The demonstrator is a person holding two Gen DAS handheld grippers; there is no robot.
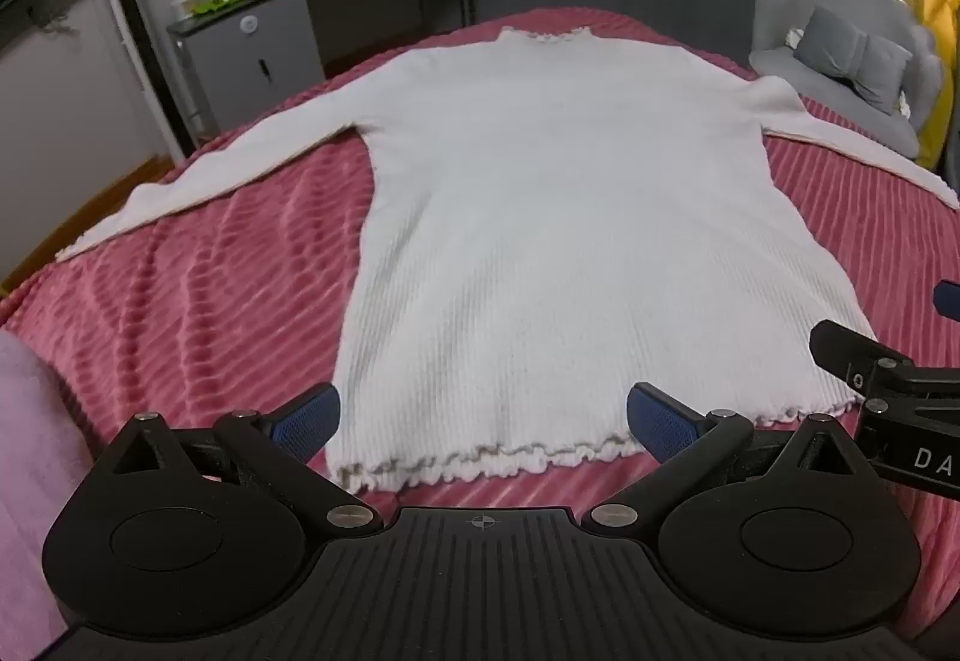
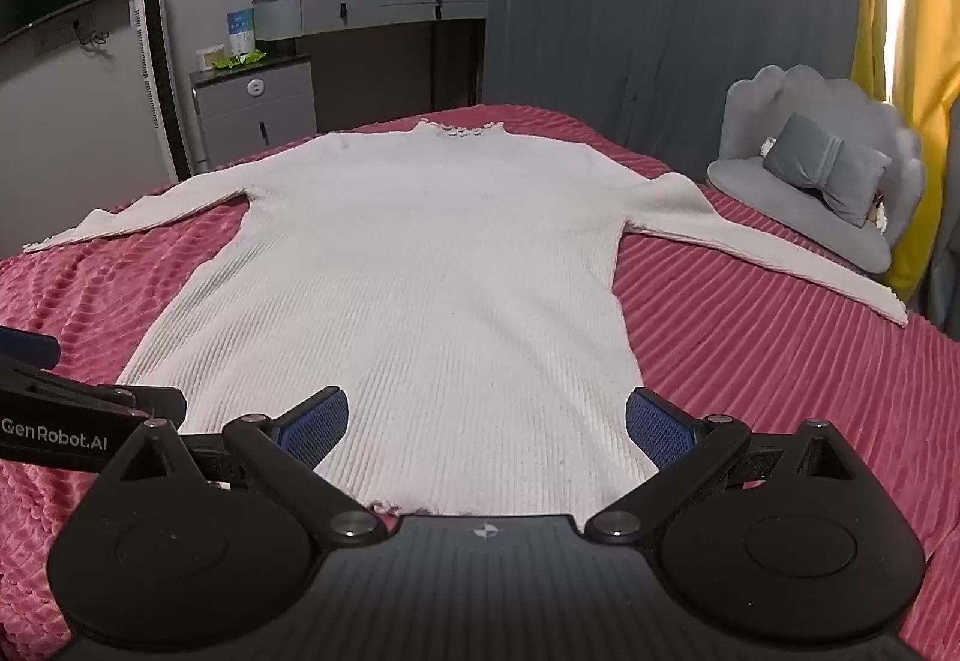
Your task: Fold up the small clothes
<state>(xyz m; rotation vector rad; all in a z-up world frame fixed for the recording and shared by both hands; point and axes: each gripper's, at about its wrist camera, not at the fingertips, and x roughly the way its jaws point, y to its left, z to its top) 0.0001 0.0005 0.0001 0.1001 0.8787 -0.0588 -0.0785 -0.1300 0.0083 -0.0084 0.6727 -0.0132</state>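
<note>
A white ribbed long-sleeved top (image 1: 552, 217) lies flat on the pink bedspread (image 1: 210, 289), collar at the far end, both sleeves spread out, ruffled hem nearest me. It also shows in the right wrist view (image 2: 420, 289). My left gripper (image 1: 483, 418) is open and empty, hovering just above the hem. My right gripper (image 2: 486, 421) is open and empty, over the hem's right part. Each gripper shows at the edge of the other's view: the right one in the left wrist view (image 1: 888, 379), the left one in the right wrist view (image 2: 72, 415).
A grey shell-shaped chair with a bow cushion (image 2: 822, 175) stands right of the bed. A grey dresser with a round mirror and bottles (image 2: 384, 1) and a small cabinet (image 2: 258, 109) stand beyond the bed's far left. Grey curtains (image 2: 660, 1) hang behind.
</note>
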